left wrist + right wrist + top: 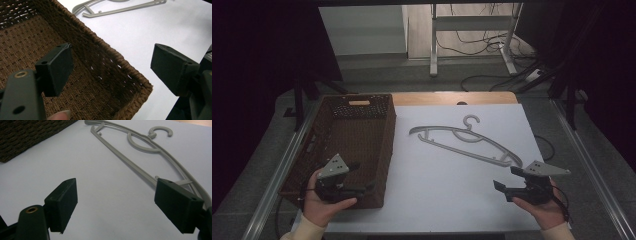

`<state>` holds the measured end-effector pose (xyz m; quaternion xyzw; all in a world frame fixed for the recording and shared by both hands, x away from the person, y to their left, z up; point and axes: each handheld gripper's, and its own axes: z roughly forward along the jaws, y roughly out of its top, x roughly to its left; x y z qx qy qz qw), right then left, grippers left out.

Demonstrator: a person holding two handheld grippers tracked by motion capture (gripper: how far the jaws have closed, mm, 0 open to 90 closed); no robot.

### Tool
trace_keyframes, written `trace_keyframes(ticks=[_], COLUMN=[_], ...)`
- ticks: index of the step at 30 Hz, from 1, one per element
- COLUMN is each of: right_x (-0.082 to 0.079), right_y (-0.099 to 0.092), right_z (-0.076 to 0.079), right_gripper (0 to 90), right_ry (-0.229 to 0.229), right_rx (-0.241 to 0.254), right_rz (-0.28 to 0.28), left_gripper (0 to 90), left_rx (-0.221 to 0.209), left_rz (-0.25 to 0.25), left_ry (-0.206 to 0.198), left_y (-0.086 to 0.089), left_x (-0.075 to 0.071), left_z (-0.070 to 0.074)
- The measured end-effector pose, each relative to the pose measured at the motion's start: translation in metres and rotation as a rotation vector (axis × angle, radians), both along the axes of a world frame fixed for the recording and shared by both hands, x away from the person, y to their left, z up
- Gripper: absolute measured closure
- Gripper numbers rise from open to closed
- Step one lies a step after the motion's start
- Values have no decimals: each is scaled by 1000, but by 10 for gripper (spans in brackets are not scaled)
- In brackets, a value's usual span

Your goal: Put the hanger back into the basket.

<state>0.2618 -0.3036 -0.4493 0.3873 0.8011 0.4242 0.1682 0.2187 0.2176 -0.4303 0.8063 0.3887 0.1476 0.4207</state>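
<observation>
A grey plastic hanger [467, 141] lies flat on the white table top [447, 195], hook toward the far edge. Left of it stands a brown woven basket [382, 150] with nothing in it. My left gripper [362, 177] hovers at the basket's near right corner, jaws wide apart and holding nothing; in the left gripper view [112, 67] the basket's rim [120, 60] runs between them. My right gripper [504, 191] is held at the table's near right, open, just short of the hanger's near end. In the right gripper view [116, 200] the hanger [140, 162] stretches away ahead, passing behind the right jaw.
A wooden strip [452, 98] borders the table's far edge. Beyond it are a white desk frame [472, 30] and cables [492, 75] on the floor. Metal rails [592, 165] run along both sides of the table.
</observation>
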Motion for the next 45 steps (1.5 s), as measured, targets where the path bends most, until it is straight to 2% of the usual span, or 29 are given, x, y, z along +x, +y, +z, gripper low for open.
trace_keyframes(ticks=[8,12,16,23,30,37,45], right_x=[1,2,5,8,9,11,19], right_y=[-4,-4,-5,-4,-2,6,11], right_z=[-2,-2,-4,-5,-4,1,7], right_gripper=[187,185,179,184,179,179,193], right_ry=[17,14,25,44,34,32,13], right_rx=[-6,-20,-13,-16,-58,-107,-115], right_rz=[-7,-6,-21,-12,-12,-6,-1], left_gripper=[181,181,180,179,179,180,181], left_rx=[4,-2,-3,-3,14,3,-1], left_rz=[6,-2,-6,-2,-10,-4,7], left_ry=[12,7,6,7,6,11,13], left_y=[0,1,1,2,-1,1,4], left_x=[3,2,1,0,0,-4,-7], left_z=[-1,3,3,3,2,3,4])
